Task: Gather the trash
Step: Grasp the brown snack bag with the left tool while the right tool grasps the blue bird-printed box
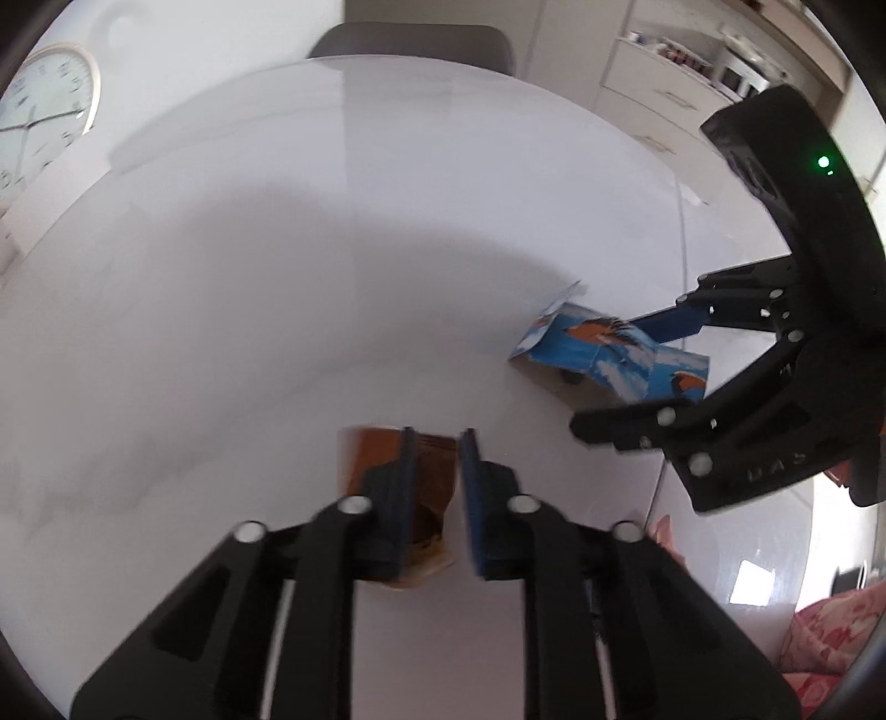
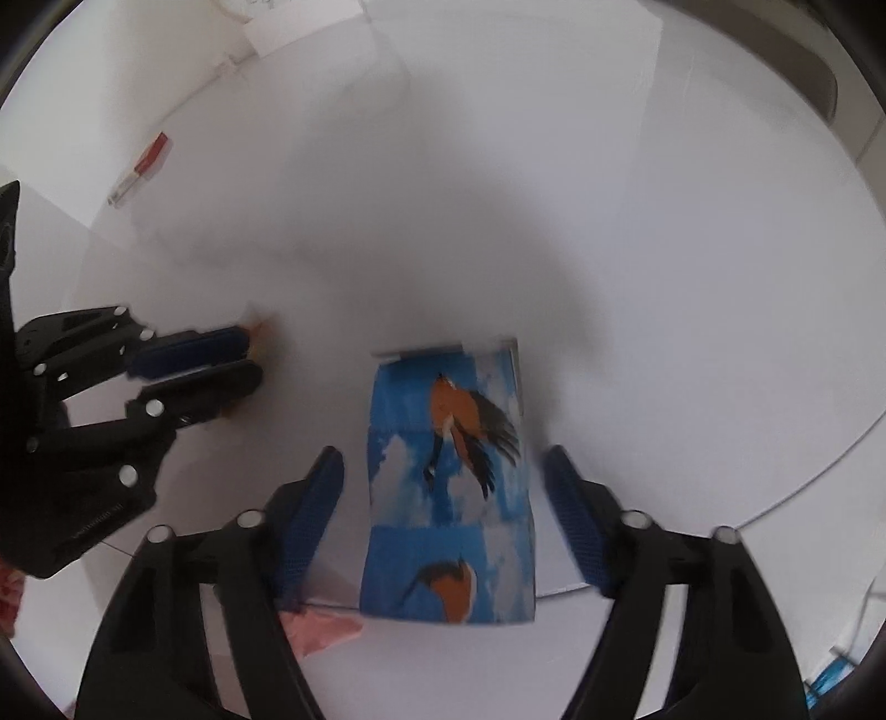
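A blue carton with orange birds [image 2: 449, 487] lies on the white table [image 2: 637, 277] between the fingers of my right gripper [image 2: 443, 471], which is open around it with gaps on both sides. The carton also shows in the left wrist view [image 1: 609, 354], with the right gripper [image 1: 626, 376] around it. My left gripper [image 1: 434, 443] is nearly closed on a brown paper cup [image 1: 426, 487]; the cup's side sits between the fingers. In the right wrist view the left gripper [image 2: 249, 354] is at the left, with a bit of the brown cup [image 2: 260, 327] showing.
A wall clock [image 1: 44, 105] leans at the far left. A grey chair back [image 1: 410, 47] stands behind the table. A red and white wrapper [image 2: 141, 166] lies at the back left. A pink scrap [image 2: 326, 628] lies below the carton. Kitchen cabinets [image 1: 664, 83] stand at the back right.
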A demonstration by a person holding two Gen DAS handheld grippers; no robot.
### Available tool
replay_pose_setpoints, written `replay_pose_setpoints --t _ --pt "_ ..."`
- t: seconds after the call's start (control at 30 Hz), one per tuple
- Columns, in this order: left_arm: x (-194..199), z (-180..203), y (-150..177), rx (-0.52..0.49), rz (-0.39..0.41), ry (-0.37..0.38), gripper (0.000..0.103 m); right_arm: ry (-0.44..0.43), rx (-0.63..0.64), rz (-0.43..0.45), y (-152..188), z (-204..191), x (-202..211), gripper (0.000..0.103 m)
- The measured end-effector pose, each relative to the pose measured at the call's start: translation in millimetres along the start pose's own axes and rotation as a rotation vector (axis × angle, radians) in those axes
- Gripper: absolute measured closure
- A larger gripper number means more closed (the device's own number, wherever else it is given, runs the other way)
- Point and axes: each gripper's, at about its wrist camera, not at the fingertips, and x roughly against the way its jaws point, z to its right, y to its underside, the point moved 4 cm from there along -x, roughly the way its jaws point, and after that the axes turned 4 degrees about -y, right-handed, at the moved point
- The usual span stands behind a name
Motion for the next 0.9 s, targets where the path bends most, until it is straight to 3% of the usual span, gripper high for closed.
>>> replay_pose_setpoints --t 0.03,0.07,0.27,0.47,0.7,0.77,0.8,0.83,0.9 --pt "1 -1 3 0.017 0.001 -0.003 0.089 0.019 0.012 -0.001 -1 -1 0 0.051" --pt "2 -2 3 0.028 0.001 -0.004 0.089 0.024 0.018 -0.001 -3 -2 1 0.055" --pt "4 -10 9 0.069 0.007 -0.016 0.089 0.02 -0.002 0.046 -2 4 16 0.055" --pt "1 -11 -6 0.073 0.016 -0.017 0.089 0.008 -0.049 0.108 2 17 42 0.055" --pt "25 -19 -4 0.145 0.061 0.005 0.089 -0.031 -0.096 0.193 21 28 82 0.055" --pt "31 -21 -2 0.166 0.064 0.005 0.08 -0.042 -0.102 0.212 28 31 93 0.055" --pt "34 -23 -1 0.176 0.067 0.005 0.061 -0.045 -0.104 0.22 30 30 96 0.055" --pt "37 -23 0 0.181 0.077 -0.008 0.05 -0.051 -0.106 0.23 35 29 102 0.055" --pt "37 -20 1 0.165 0.076 -0.025 0.05 -0.058 -0.109 0.241 40 29 107 0.055"
